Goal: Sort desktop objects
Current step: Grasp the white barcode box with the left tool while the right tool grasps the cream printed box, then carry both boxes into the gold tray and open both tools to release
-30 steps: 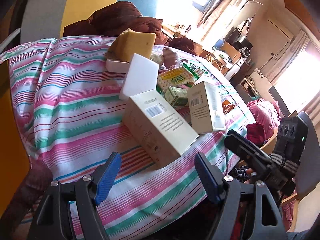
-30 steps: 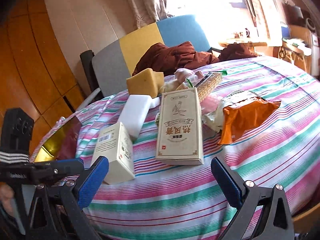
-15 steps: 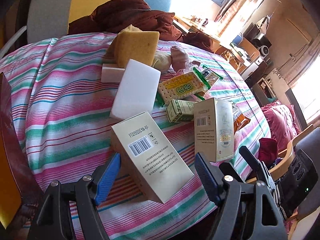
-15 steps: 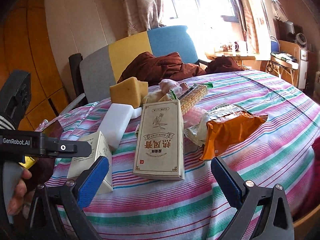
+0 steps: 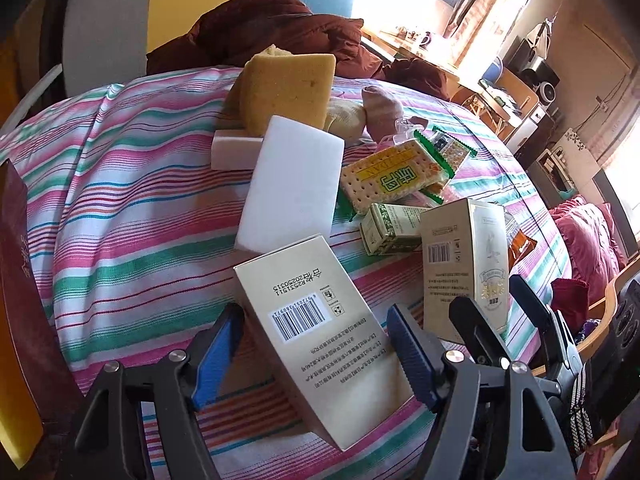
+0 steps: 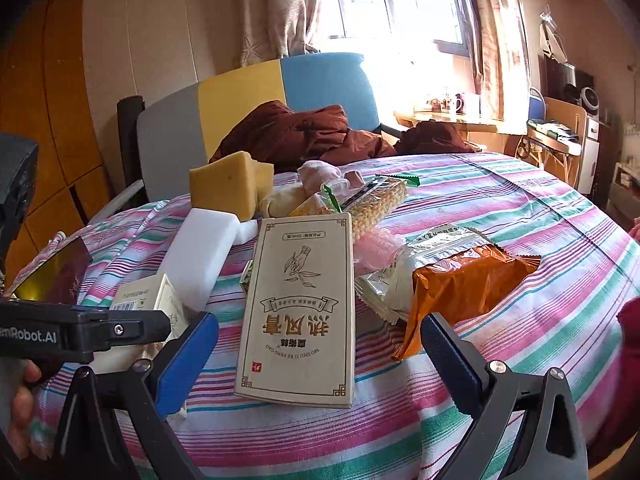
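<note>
The left tongs (image 5: pixel 316 354) stand apart, their blue-padded fingers (image 5: pixel 218 354) on either side of the near end of a cream cardboard box with a barcode (image 5: pixel 316 320), which lies flat on the round surface covered with a pink, green and white striped cloth (image 5: pixel 120 216); whether the pads touch the box cannot be told. The right tongs (image 6: pixel 316 364) are also spread wide and grip nothing, hovering over the near end of a flat beige carton printed with a plant drawing and red characters (image 6: pixel 304 304), which lies just to the right of the barcode box.

Beyond the barcode box lies a white foam block (image 5: pixel 294 184), leaning against a smaller white block (image 5: pixel 236 148), and behind them a yellow sponge (image 5: pixel 286 94) stands on edge. To the right of the white block sits a clear pack of crackers with a yellow and green label (image 5: pixel 394 178), and near it a small green-patterned box (image 5: pixel 390 228). In the right wrist view an orange foil snack bag (image 6: pixel 464 286) lies to the right of the beige carton, partly on a silver packet (image 6: pixel 384 284).

At the far edge a dark red cloth (image 6: pixel 296 136) is heaped against a chair with grey, yellow and blue panels (image 6: pixel 240 108). A maroon and gold box (image 6: pixel 56 276) sits at the far left edge.
</note>
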